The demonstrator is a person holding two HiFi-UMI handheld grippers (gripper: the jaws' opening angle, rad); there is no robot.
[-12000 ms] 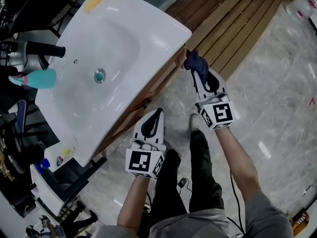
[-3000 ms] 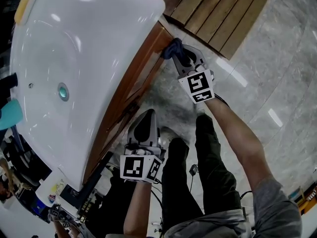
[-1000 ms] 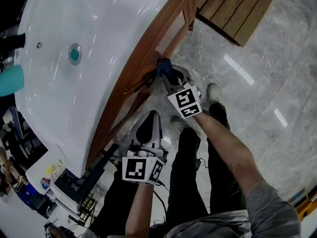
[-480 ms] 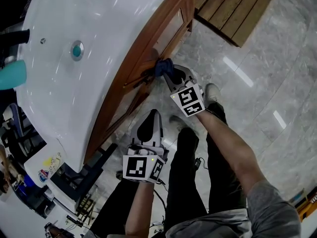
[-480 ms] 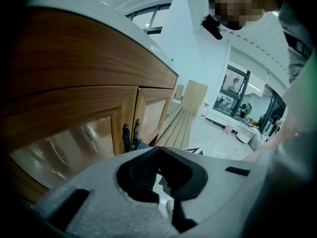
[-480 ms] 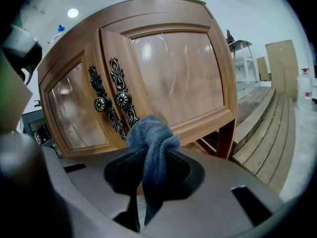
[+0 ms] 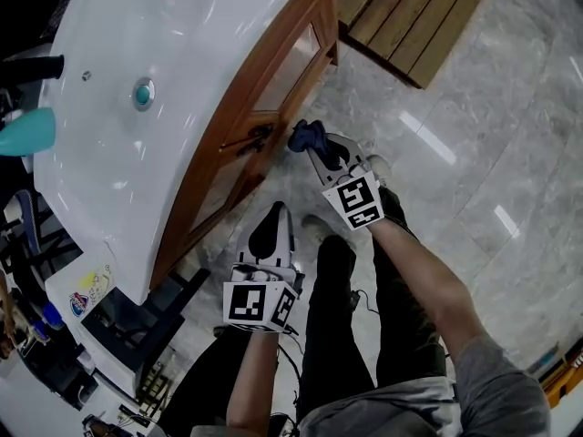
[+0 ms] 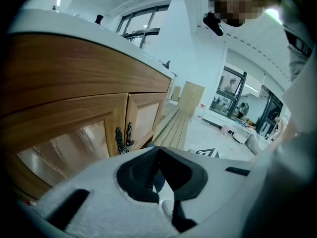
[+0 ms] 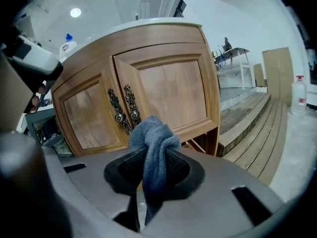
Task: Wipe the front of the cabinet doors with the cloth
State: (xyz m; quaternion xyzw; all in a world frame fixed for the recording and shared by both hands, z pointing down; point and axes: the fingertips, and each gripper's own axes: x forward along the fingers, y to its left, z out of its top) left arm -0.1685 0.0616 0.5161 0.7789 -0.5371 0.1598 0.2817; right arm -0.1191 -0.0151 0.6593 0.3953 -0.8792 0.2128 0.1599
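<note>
my right claw is clamped on the blue cloth, held near the dark handles of the wooden cabinet doors; the bunched cloth hides where its pads meet. my left claw, jaws together on nothing, blocks the lower doors from its own camera.

The basin sits on top of the cabinet. The cabinet's two doors stand side by side, their handles paired at the meeting edge. The cloth, pinched in the right gripper, is just in front of those handles. The left gripper is further along the cabinet front, nearer the person and a little out from the doors. A platform of boards lies on the floor beyond the cabinet's far end.
</note>
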